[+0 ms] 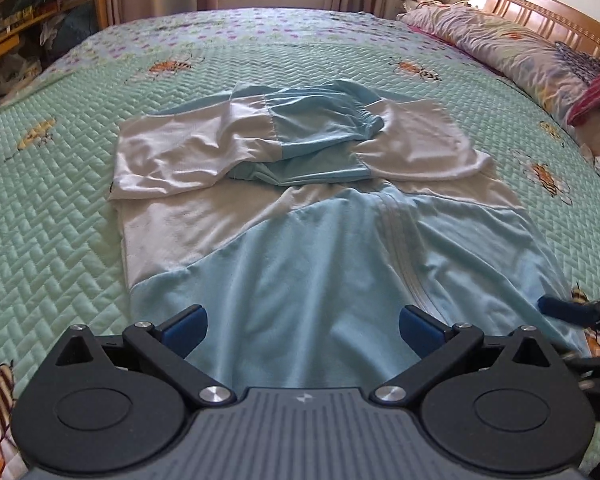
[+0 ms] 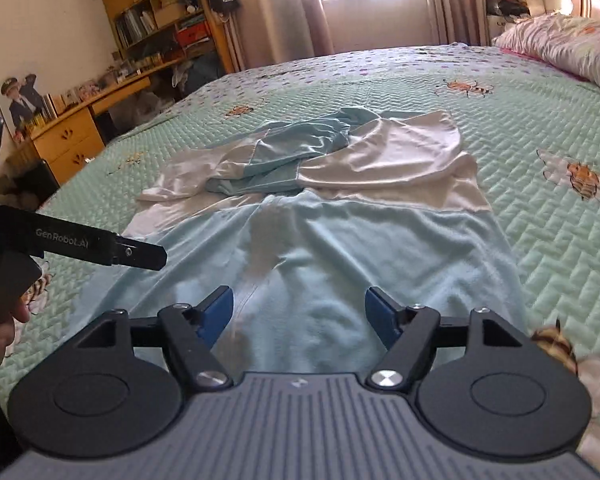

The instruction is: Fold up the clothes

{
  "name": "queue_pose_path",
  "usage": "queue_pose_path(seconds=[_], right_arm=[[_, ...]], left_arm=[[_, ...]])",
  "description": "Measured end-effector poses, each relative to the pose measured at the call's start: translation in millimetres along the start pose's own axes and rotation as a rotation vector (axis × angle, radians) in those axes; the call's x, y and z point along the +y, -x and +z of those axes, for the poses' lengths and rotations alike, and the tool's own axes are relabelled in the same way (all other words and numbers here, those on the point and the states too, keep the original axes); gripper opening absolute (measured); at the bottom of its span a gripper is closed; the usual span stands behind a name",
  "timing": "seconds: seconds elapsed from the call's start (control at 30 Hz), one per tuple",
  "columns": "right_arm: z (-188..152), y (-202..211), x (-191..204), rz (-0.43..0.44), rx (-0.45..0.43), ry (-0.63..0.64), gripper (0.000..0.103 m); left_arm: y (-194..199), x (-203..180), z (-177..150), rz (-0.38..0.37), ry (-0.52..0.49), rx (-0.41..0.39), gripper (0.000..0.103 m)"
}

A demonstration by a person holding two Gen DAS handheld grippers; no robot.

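We work over a bed (image 1: 80, 208) with a green quilted cover, a pillow (image 1: 512, 48) along its right edge. The blue and white jacket (image 1: 300, 248) lies lengthways down the middle, sleeves crossed over its far end, hem at the near edge. Our left gripper (image 1: 303, 330) and right gripper (image 2: 299, 316) hover over the hem, jaws apart, holding nothing. Pinching only the top layer could drag the crossed sleeves loose.

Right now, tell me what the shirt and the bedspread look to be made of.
Shirt: soft, matte knit, probably cotton jersey; it drapes in loose folds, with a faint sheen on the white sleeves.
Bedspread: quilted fabric, probably cotton or polyester; stitched zigzag padding, printed bees.
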State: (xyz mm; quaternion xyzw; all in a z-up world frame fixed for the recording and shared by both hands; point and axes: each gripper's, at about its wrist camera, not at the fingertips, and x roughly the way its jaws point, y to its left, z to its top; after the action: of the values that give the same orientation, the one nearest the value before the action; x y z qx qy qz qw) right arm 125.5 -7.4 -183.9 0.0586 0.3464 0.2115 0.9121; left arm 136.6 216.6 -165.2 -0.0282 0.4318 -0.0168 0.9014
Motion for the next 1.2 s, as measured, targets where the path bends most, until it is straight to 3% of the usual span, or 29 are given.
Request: queue_pose_path(seconds=[0.1,0.27,0.37,0.47,0.53,0.63,0.77,0.93,1.07,1.2], right_arm=[[-18,-15,-4,-0.032,0.101,-0.02,0.075],[-19,8,-4,0.051,0.083,-0.132,0.075],[-24,23,-2,0.074,0.069,-0.12,0.075],[-37,13,-10,0.047,0.161,-0.125,0.077],[-40,18,-15,0.084,0.148,-0.159,0.077],[-33,40,-29,0.198,0.115,-0.235,0.077],[-28,76,-69,0.216,0.022,-0.296,0.077],[-47,89,-130,0.218,0.034,-0.474,0.077],[-70,70,-149,0.291,0.137,-0.589,0.077],[-75,60,-151,0.326,0.16,-0.638,0.077]], left_arm=[[3,-1,-11,-0.009,0.027,0.03,0.102],[-7,-2,-39,-0.063,0.107,0.157,0.102],[-14,-3,-57,-0.092,0.148,0.231,0.102],[-18,-7,-63,-0.083,0.113,0.23,0.102],[-11,-5,-60,-0.099,0.118,0.241,0.102],[18,13,-57,-0.16,0.194,0.188,0.102],[53,39,-57,-0.162,0.212,0.134,0.102],[57,93,-86,-0.179,0.378,0.179,0.102],[38,114,-103,-0.299,0.509,0.265,0.102],[22,123,-110,-0.382,0.575,0.313,0.102]])
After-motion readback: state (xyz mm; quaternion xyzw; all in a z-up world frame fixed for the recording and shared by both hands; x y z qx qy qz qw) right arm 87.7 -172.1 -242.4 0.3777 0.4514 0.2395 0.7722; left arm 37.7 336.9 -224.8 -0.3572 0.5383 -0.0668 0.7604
